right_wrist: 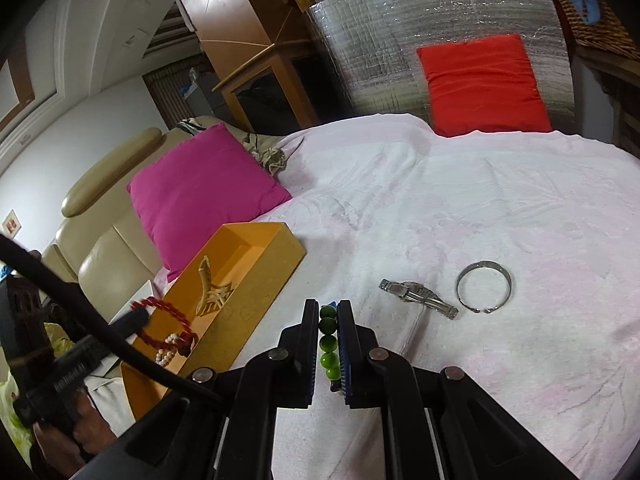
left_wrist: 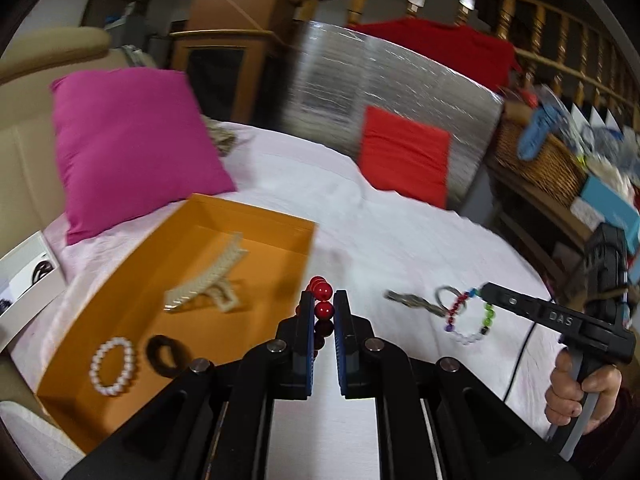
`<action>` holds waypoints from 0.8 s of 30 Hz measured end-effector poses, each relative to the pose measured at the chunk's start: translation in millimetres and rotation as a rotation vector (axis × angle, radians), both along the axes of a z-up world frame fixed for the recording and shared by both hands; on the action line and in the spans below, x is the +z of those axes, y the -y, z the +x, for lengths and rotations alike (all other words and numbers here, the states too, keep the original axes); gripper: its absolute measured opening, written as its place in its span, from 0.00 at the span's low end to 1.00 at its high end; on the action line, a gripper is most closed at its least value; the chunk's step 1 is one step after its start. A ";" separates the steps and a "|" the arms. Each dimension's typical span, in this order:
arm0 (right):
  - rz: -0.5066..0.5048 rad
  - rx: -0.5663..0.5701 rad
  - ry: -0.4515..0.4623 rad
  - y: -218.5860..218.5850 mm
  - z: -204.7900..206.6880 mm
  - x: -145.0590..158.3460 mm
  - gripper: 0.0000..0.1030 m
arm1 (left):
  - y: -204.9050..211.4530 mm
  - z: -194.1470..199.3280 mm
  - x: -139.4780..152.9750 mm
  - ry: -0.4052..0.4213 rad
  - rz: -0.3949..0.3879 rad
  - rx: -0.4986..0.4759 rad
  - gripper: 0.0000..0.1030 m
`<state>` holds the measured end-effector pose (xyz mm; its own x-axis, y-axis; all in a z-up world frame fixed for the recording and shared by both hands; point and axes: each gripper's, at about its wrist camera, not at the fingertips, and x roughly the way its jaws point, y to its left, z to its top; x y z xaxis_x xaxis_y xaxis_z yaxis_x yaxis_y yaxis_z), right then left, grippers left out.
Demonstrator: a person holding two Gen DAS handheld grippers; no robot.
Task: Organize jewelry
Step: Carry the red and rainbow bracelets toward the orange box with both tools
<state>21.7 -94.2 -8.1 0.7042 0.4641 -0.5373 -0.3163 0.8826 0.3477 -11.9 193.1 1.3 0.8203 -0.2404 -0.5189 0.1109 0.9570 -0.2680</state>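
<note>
My left gripper point(left_wrist: 324, 300) is shut on a red bead bracelet point(left_wrist: 323, 310), which it holds at the right edge of the orange box point(left_wrist: 276, 248). In the box lie a cream hair claw point(left_wrist: 208, 284), a pearl bracelet point(left_wrist: 113, 366) and a black ring point(left_wrist: 166, 356). My right gripper point(right_wrist: 327, 308) is shut on the green beads of a multicoloured bead bracelet point(right_wrist: 329, 340) above the white bedspread. The left wrist view shows that bracelet point(left_wrist: 468, 318) hanging from the right gripper point(left_wrist: 490, 290). A silver watch point(right_wrist: 418, 295) and a silver bangle point(right_wrist: 484, 286) lie on the bedspread.
A magenta pillow point(left_wrist: 132, 148) leans behind the box, with a red pillow point(right_wrist: 484, 84) against a silver foil panel point(right_wrist: 400, 32) at the back. A wicker basket and a cluttered shelf point(left_wrist: 552, 160) stand on the right. A beige sofa point(right_wrist: 104, 256) borders the left.
</note>
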 end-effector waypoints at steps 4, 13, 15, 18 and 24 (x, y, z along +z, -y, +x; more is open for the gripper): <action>0.013 0.012 -0.002 -10.0 6.2 8.5 0.10 | -24.3 5.6 -4.1 -0.015 -0.018 0.043 0.09; -0.010 0.093 -0.014 -78.4 48.5 26.9 0.10 | -48.5 7.3 -18.2 -0.064 -0.027 0.054 0.09; 0.004 0.108 -0.030 -93.7 62.2 28.8 0.10 | -50.6 10.1 -22.8 -0.085 -0.023 0.056 0.09; 0.005 0.126 -0.053 -118.0 81.0 27.0 0.10 | -52.6 16.6 -29.4 -0.121 -0.015 0.065 0.09; -0.016 0.140 -0.094 -157.9 109.4 11.5 0.10 | -55.4 29.7 -41.3 -0.195 -0.012 0.083 0.09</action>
